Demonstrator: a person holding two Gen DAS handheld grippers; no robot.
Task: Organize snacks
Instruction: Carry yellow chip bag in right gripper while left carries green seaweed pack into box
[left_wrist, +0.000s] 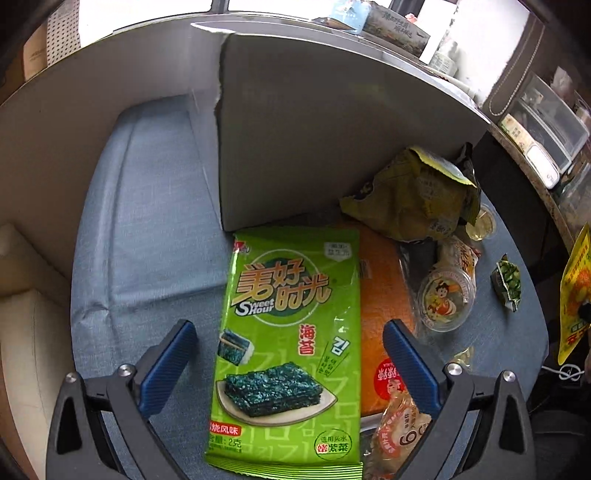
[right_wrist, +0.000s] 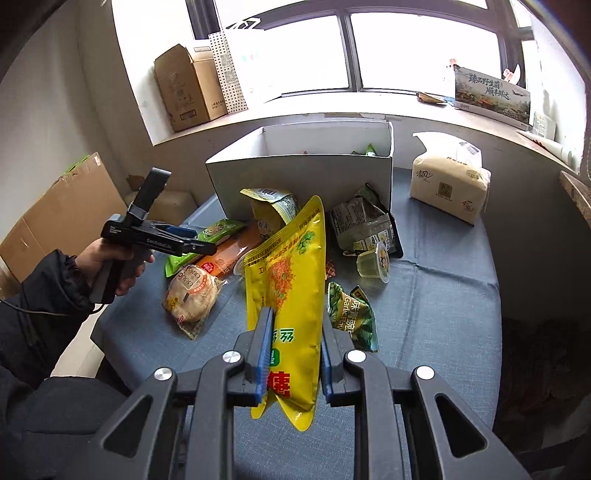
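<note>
In the left wrist view, a green seaweed packet (left_wrist: 288, 350) lies flat on the blue cloth, partly over an orange packet (left_wrist: 380, 295). My left gripper (left_wrist: 291, 354) hovers over it, open, with one blue pad on each side and neither pad touching it. In the right wrist view, my right gripper (right_wrist: 297, 332) is shut on a yellow pouch (right_wrist: 291, 280) and holds it above the table. A hand holds the left gripper (right_wrist: 195, 240) over the seaweed packet (right_wrist: 218, 230). Just behind the snacks stands the open white box (right_wrist: 303, 173), with a few packets inside.
Loose snacks lie in front of the box: a round pastry (right_wrist: 192, 295), an olive-yellow bag (left_wrist: 417, 199), a grey-green bag (right_wrist: 365, 225), a jelly cup (right_wrist: 376, 262) and a green pea packet (right_wrist: 351, 314). A tissue pack (right_wrist: 450, 184) sits at the right. Cardboard boxes (right_wrist: 188, 92) stand on the windowsill.
</note>
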